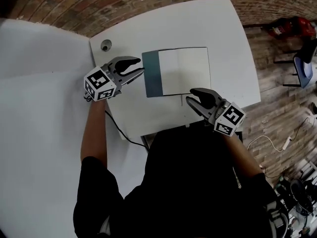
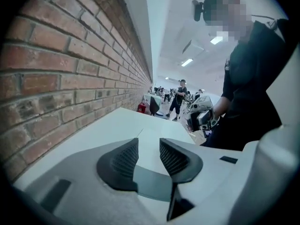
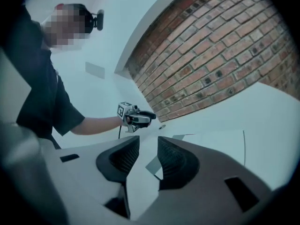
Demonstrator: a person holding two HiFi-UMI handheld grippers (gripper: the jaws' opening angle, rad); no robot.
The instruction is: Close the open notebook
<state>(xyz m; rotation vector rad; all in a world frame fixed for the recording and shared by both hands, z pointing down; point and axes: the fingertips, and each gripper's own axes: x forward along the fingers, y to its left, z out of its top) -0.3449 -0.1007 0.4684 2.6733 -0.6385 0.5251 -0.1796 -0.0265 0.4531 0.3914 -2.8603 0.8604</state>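
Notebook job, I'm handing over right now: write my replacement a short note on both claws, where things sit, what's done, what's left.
The left claw is open and empty, at the left edge of the teal cover.
The right claw is open and empty, at the near edge of the notebook.
The notebook lies open, flat on the white table.
Done: nothing; neither claw grips it.
Left to do: probably fold the teal cover over the pages, then release.

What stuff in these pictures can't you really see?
Head view: the small round thing on the table is too tiny to identify.
Head view: the person's body hides the table's near edge.
Left gripper view: the left gripper covers part of the notebook.
Left gripper view: the people far back are too small.
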